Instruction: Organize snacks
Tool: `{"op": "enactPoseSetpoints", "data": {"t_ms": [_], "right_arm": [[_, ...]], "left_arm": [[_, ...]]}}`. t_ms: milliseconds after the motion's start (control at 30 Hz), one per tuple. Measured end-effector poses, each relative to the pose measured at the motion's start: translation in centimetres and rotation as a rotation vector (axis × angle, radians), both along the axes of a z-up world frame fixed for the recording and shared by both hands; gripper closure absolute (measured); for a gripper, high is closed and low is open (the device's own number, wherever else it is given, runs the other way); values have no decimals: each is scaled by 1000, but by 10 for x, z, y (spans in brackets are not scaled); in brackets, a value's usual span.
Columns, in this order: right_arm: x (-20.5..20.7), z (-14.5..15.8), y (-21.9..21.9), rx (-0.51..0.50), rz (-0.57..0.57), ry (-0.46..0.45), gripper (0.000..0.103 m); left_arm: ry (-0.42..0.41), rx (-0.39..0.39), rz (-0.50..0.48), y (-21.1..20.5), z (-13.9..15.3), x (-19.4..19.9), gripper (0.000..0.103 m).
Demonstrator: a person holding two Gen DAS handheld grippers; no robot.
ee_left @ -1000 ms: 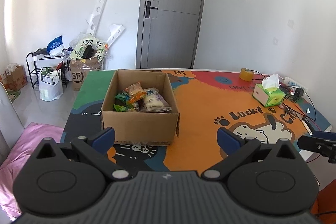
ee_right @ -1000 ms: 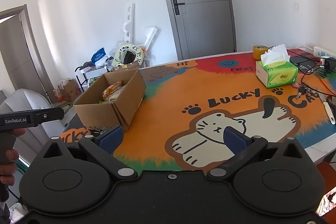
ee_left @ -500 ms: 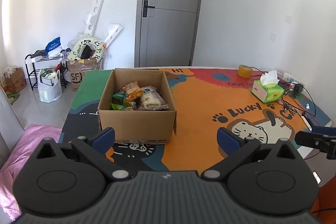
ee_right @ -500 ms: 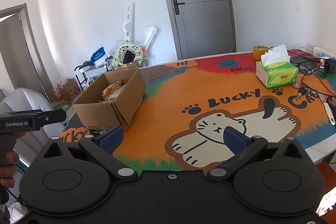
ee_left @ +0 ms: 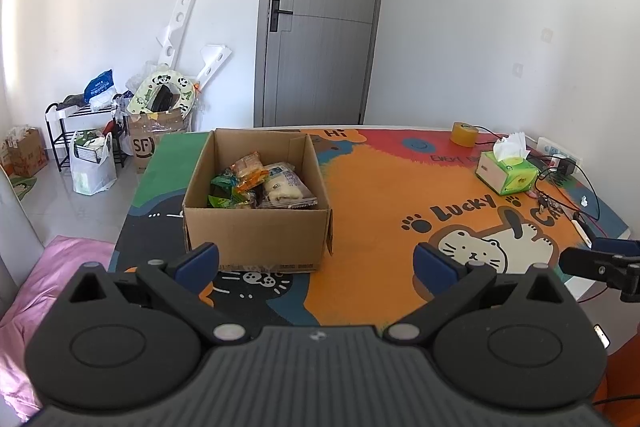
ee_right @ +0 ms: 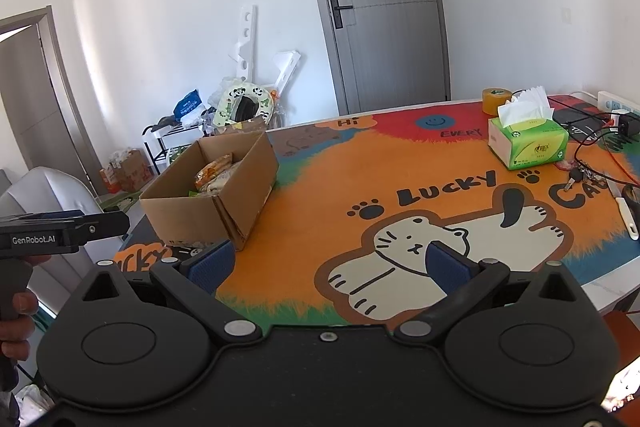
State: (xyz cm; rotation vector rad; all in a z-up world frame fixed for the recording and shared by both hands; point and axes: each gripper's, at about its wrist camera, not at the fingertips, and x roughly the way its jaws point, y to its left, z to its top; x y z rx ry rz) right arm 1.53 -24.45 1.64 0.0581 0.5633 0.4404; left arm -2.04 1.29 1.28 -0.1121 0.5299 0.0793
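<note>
Colourful cat-print table mat looks free of loose snacks; the snacks all sit inside the cardboard box at its left end. Left gripper and right gripper hang spread wide, holding nothing. Looks basically finished to me.

Both views look forward from behind a gripper, above the near edge of the table, toward the grey door. The left view faces the cardboard box straight ahead of the left gripper. The right view, ahead of the right gripper, has the box off to its left. Both share the box, the tissue box and the door, all well ahead.
</note>
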Motion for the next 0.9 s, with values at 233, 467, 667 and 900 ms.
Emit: {"op": "enactPoseSetpoints", "data": {"t_ms": [233, 467, 667, 900], "right_arm": [[0, 0, -1, -1, -4, 3, 0], [0, 0, -1, -3, -2, 0, 0], [2, -1, -2, -3, -9, 5, 0], [2, -1, -3, -4, -9, 4, 0]], "left_arm": [[1, -1, 10, 1, -1, -1, 0], [2, -8, 12, 2, 0, 0, 0], [8, -10, 11, 2, -1, 1, 0], [3, -8, 5, 0, -1, 0, 0]]}}
